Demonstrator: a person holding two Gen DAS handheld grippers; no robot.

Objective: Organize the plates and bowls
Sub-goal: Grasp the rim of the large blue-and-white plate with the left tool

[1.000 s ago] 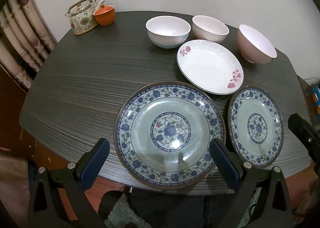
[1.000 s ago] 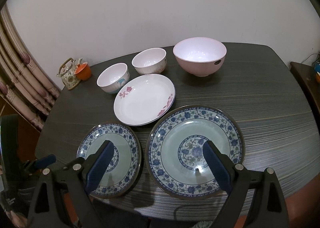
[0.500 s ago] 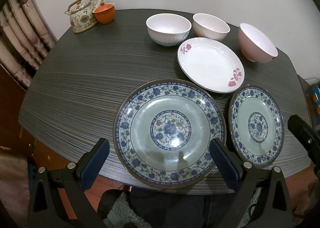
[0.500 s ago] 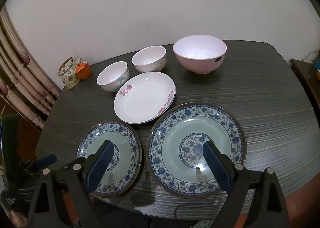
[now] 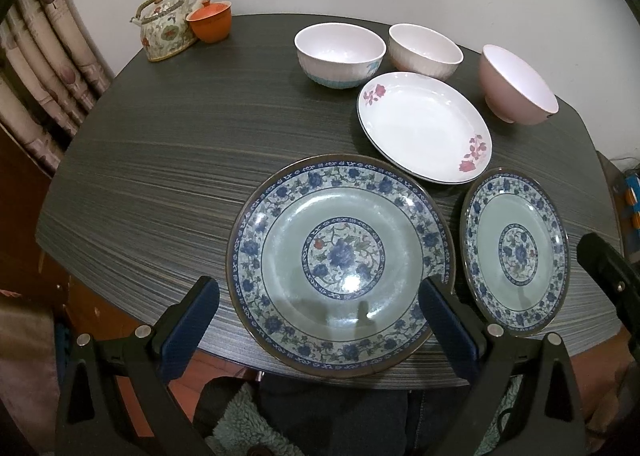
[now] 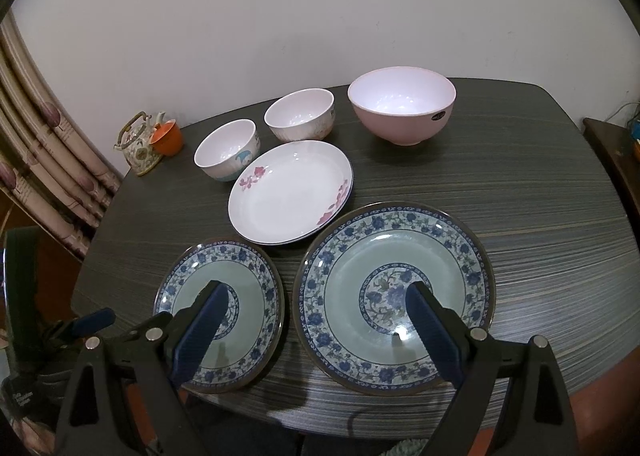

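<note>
While both hover above the plates, left tongs (image 5: 318,314) and right tongs (image 6: 316,320) gape wide, holding nothing.

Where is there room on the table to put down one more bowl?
Bare table lies between the teapot and the big blue plate. In the right wrist view, more lies right of the pink bowl. The white plate and bowls crowd together.

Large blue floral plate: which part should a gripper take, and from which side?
Likely the near rim of the large blue floral plate, approached from the table edge: it lies flat and that rim overhangs the edge, leaving room for a finger beneath.
</note>
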